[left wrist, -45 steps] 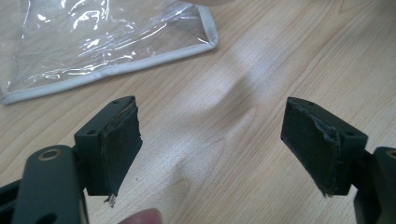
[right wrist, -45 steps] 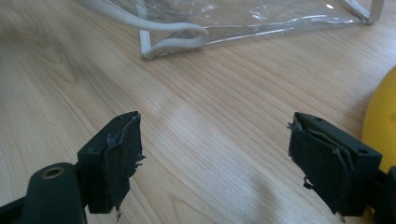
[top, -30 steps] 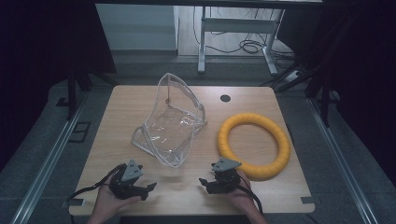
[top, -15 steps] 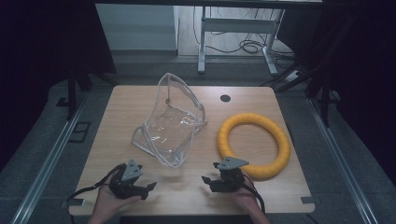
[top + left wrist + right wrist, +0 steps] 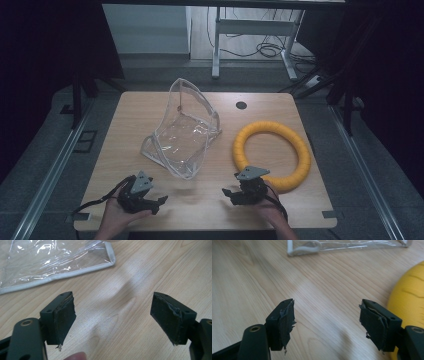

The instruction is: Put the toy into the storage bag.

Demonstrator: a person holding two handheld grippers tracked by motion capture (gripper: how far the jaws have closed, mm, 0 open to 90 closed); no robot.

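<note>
I hold both grippers, left gripper (image 5: 161,201) and right gripper (image 5: 226,192), released low in frame, nothing grasped; next likely reaching toward the clear bag (image 5: 182,132) or yellow ring (image 5: 272,155).

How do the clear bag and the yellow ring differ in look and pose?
The clear bag is see-through plastic with pale piping; the yellow ring is opaque and ribbed. The bag's far side stands up, while the ring lies flat. Both rest on the wooden table, and neither is between the jaws of a claw.
</note>
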